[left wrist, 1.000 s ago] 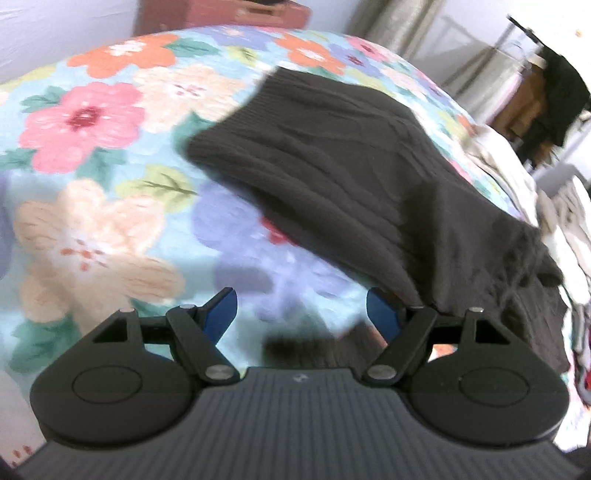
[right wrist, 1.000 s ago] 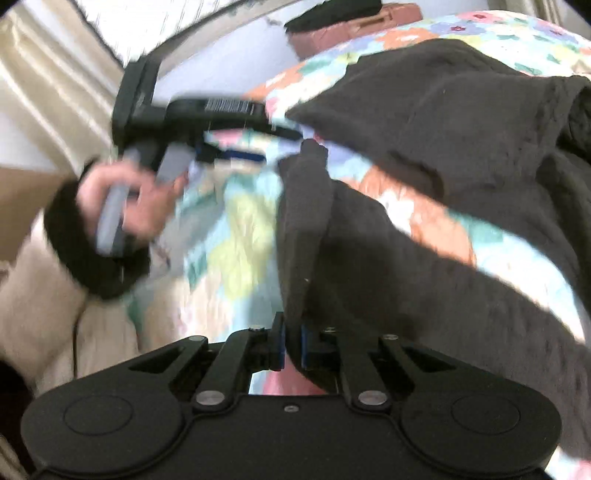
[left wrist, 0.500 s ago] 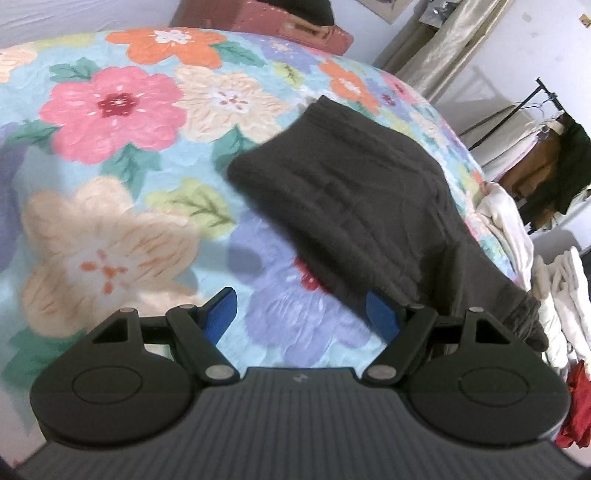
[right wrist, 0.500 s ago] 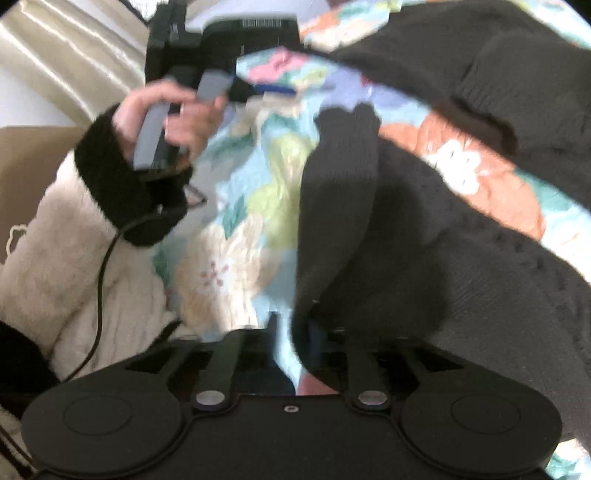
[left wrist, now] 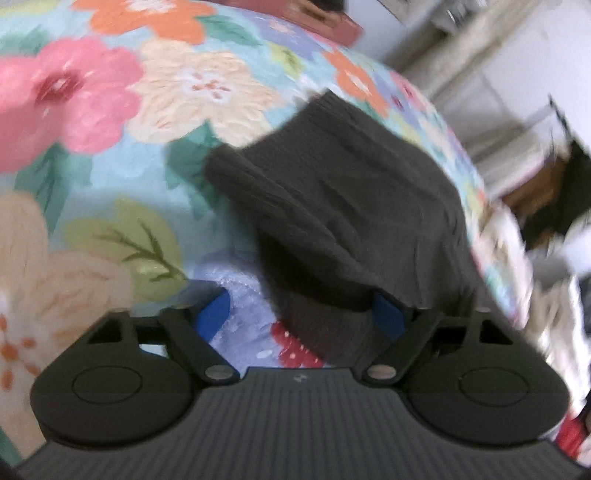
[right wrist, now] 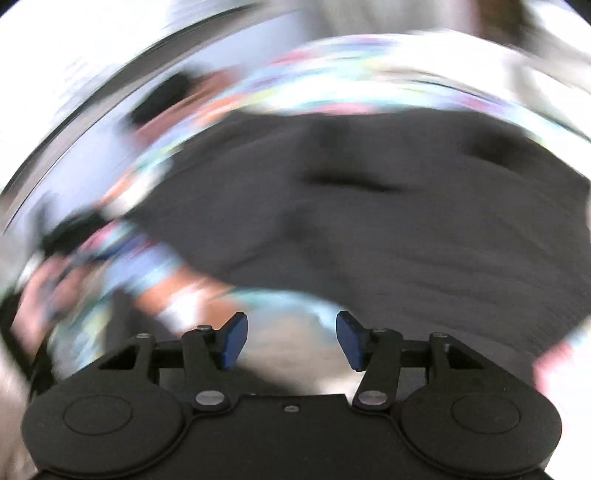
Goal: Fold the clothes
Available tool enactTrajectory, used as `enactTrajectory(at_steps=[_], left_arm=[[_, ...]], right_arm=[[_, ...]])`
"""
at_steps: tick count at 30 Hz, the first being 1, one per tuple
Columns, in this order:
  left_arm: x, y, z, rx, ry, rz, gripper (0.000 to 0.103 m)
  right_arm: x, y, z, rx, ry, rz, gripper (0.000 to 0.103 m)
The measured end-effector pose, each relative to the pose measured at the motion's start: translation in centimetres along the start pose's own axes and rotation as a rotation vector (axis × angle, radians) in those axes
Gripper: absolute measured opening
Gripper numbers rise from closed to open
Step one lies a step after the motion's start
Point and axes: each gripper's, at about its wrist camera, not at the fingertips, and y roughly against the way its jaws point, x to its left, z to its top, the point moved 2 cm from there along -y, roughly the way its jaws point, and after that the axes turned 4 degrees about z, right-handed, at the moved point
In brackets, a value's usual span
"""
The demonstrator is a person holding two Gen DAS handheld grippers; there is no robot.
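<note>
A dark brown knitted sweater (left wrist: 343, 206) lies partly folded on the flowered bedspread (left wrist: 110, 122). My left gripper (left wrist: 301, 315) is open, low over the bed, with the sweater's near edge reaching between its blue pads and over the right pad (left wrist: 388, 317). In the right wrist view, which is heavily blurred by motion, the sweater (right wrist: 388, 206) fills the middle. My right gripper (right wrist: 291, 341) is open and empty, just short of the sweater's near edge.
A reddish-brown suitcase (left wrist: 325, 18) stands beyond the bed's far edge. Pale clothes (left wrist: 517, 258) are heaped at the bed's right side, with a clothes rack (left wrist: 565, 147) behind. The other hand and its gripper (right wrist: 55, 266) show blurred at the left of the right wrist view.
My right gripper has let go of the sweater sleeve, opened, and swung quickly. My left gripper has moved closer to the sweater, whose edge now lies between its pads.
</note>
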Motion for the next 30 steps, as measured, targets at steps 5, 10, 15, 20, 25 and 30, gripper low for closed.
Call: enactTrajectory(at_steps=[5, 10, 15, 20, 25, 30], left_arm=[[0.0, 0.2, -0.4, -0.007, -0.004, 0.008, 0.012], [0.9, 0.7, -0.2, 0.020, 0.061, -0.019, 0.060], [2.2, 0.7, 0.7, 0.061, 0.078, -0.069, 0.061], [1.8, 1.1, 0.6, 0.058, 0.105, -0.134, 0.070], [0.7, 3.2, 1.0, -0.041, 0.061, -0.042, 0.071], [0.0, -0.6, -1.0, 0.104, 0.024, -0.056, 0.079]], right_arm=[[-8.1, 0.6, -0.9, -0.027, -0.215, -0.191, 0.059], [-10.8, 2.7, -2.5, -0.154, -0.391, -0.274, 0.059], [-12.3, 3.0, -3.7, -0.228, -0.502, -0.190, 0.063], [-13.3, 1.5, -3.6, -0.280, -0.545, -0.119, 0.084], [-11.9, -0.6, -0.5, -0.230, -0.398, -0.252, 0.090], [-10.6, -1.5, 0.6, -0.238, -0.289, -0.407, 0.071]])
